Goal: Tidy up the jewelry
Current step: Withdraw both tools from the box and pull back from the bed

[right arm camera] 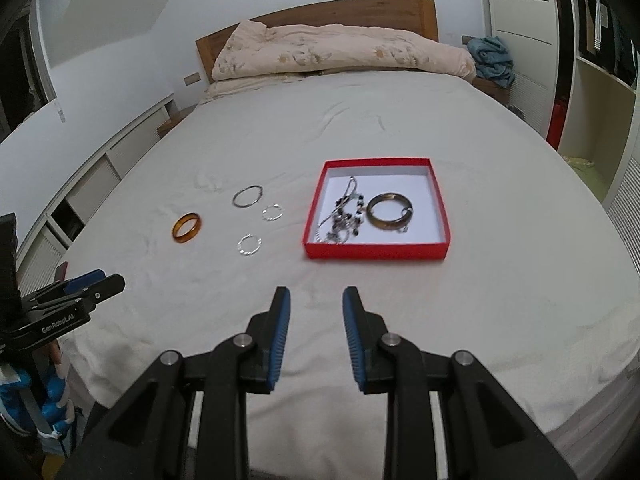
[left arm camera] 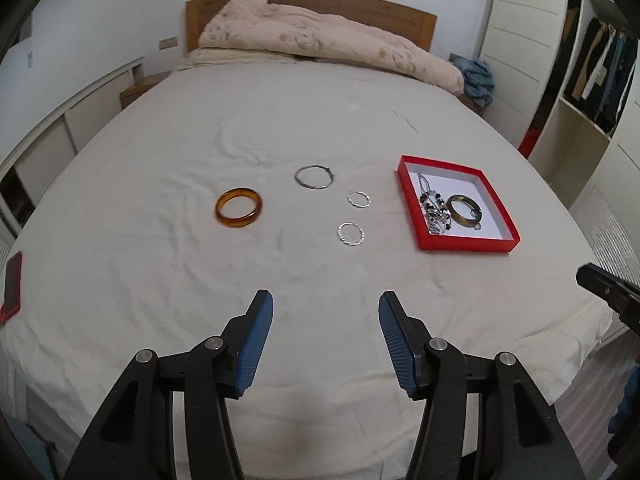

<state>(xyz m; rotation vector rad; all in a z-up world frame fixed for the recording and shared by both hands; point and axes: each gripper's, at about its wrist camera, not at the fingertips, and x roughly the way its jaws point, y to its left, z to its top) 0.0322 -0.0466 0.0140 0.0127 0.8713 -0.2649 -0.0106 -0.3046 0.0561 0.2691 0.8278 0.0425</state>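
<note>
The red box (right arm camera: pixel 376 249) already held a brown bangle (right arm camera: pixel 389 213) and beaded chains (right arm camera: pixel 344 216). Left of the box, an amber bangle (left arm camera: pixel 239 208), a silver hoop (left arm camera: pixel 314 177) and two small rings (left arm camera: pixel 351 234) lay loose on the sheet (left arm camera: pixel 280 120). The left gripper (left arm camera: pixel 326 312) and right gripper (right arm camera: pixel 316 304) hovered near the box, jaws apart, empty. Those thin rings could slip from the pads or snag the creased sheet.

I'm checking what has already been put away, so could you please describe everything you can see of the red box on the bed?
The red box is a shallow, square, open tray with red walls and a white lining, seemingly cardboard. It lies flat on the white bedsheet, to the right of four loose rings. Inside, a brown bangle lies right of a tangle of silver chain and dark beads, touching it. No lid is on it. Neither gripper touches it.
</note>
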